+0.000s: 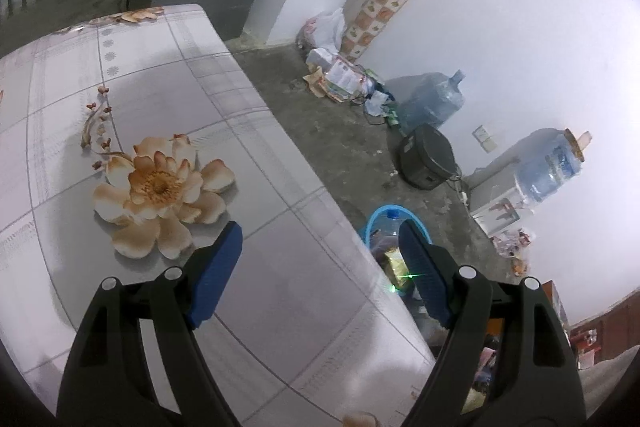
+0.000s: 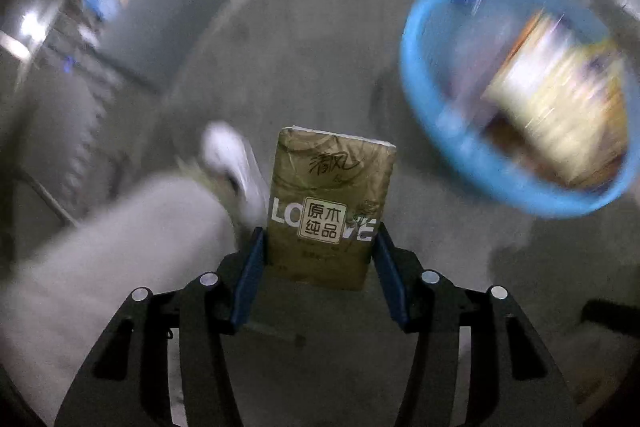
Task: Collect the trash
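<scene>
— Gold-brown wrapper with printed lettering: that's a tissue pack (image 2: 326, 211), standing upright at the lower centre of the right wrist view, its lower edges clamped between the blue pads of the right gripper (image 2: 320, 259).

— Pinched low, so most of it sticks up past the fingers?

— Yes, probably to leave it free to drop. The blue basket (image 2: 424, 99) sits at the upper right, blurred, already holding yellowish packaging, so I'd judge the pack is headed there.

— And the other side?

— The left gripper (image 1: 320, 267) has its fingers spread wide with nothing between them, above the edge of the flower-print table (image 1: 180, 75). The basket (image 1: 370, 223) peeks out on the floor beyond that edge.
</scene>
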Demonstrator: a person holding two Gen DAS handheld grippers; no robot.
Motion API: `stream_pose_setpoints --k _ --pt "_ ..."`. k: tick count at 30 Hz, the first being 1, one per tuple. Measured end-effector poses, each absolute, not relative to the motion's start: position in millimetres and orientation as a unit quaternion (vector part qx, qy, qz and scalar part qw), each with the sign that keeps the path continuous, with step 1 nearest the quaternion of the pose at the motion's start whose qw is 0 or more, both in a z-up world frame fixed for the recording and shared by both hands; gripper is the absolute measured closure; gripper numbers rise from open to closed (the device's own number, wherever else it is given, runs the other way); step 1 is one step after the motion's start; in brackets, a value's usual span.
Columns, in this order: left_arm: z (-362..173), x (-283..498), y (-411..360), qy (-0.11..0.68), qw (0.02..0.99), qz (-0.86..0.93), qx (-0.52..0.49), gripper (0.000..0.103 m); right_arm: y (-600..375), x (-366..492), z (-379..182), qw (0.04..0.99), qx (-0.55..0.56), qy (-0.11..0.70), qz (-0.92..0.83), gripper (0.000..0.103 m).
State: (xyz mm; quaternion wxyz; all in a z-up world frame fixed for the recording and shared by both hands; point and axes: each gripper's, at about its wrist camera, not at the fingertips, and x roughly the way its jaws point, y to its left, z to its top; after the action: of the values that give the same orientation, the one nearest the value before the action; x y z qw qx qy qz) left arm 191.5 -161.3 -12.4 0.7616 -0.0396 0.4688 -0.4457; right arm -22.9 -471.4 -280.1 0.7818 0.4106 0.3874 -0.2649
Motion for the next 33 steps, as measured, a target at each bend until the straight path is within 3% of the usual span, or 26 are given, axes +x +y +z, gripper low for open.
stream_pose_setpoints --k 3,6,16,19,22,31,33 --pt "-7.6 183.4 -157.8 0.464 0.759 -0.455 -0.047 0.027 -513.6 -50.0 -229.8 0.797 0.397 0.321 -0.323 0.051" --pt "-5.2 178.2 -151.3 0.458 0.759 -0.459 -0.052 0.027 -573.0 -64.6 -208.5 0.771 0.407 0.307 -0.381 0.051" --pt "-12.4 170.9 -130.3 0.458 0.771 -0.440 -0.040 0.027 -687.6 -42.0 -293.6 0.681 0.430 0.422 -0.417 0.048" --pt "-13.4 168.4 -126.7 0.459 0.773 -0.438 -0.033 0.027 -686.3 -51.3 -289.4 0.682 0.430 0.408 -0.428 0.040" --pt "-11.5 163.5 -123.2 0.455 0.775 -0.438 -0.028 0.027 -681.7 -57.7 -274.9 0.694 0.435 0.385 -0.426 0.039" --pt "7.6 125.1 -95.3 0.415 0.814 -0.407 -0.013 0.016 -576.5 -60.3 -131.6 0.808 0.365 0.302 -0.352 0.038" --pt "14.2 111.1 -87.5 0.400 0.835 -0.379 -0.006 0.013 -538.6 -59.9 -95.6 0.836 0.335 0.283 -0.329 0.027"
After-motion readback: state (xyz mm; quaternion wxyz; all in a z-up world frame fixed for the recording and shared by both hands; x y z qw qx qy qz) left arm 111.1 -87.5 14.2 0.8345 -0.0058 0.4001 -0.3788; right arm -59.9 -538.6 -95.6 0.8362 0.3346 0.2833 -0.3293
